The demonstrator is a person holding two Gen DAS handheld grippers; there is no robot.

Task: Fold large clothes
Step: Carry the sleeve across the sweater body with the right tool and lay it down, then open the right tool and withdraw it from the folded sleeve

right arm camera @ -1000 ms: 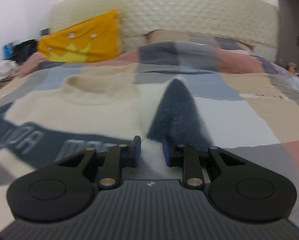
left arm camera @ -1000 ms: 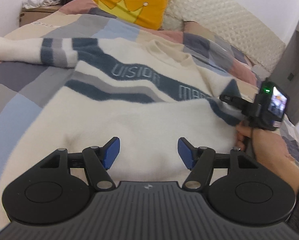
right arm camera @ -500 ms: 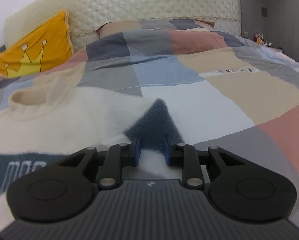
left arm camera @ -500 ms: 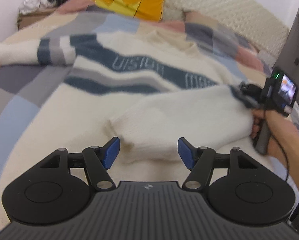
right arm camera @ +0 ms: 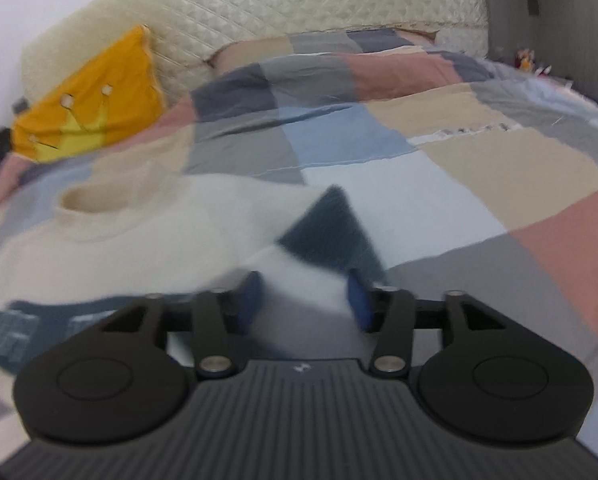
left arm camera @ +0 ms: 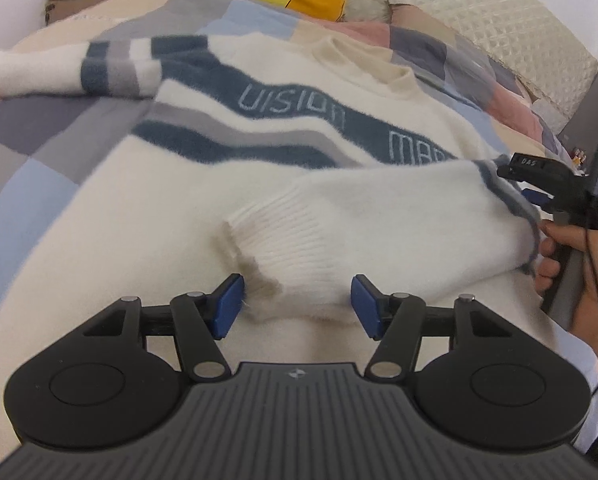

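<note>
The sweater point(left arm camera: 203, 216) lay spread flat, front up, on the bed point(right arm camera: 479, 184), its collar point(left arm camera: 363, 60) toward the headboard point(right arm camera: 299, 4). One sleeve point(left arm camera: 379, 216) was folded across the chest, with its ribbed cuff point(left arm camera: 291, 252) lying near the middle of the body. The other sleeve point(left arm camera: 59, 68) stretched straight out to the side over the quilt. Our left tool point(left arm camera: 295, 304) hovered over the cuff with its jaws wide apart, gripping nothing. Our right tool point(right arm camera: 303, 300) sat at the folded sleeve's shoulder end, and its jaws were also spread, with white knit lying between them unpinched; that view was blurred. A yellow pillow point(right arm camera: 91, 100) leaned against the headboard, beyond the collar.
</note>
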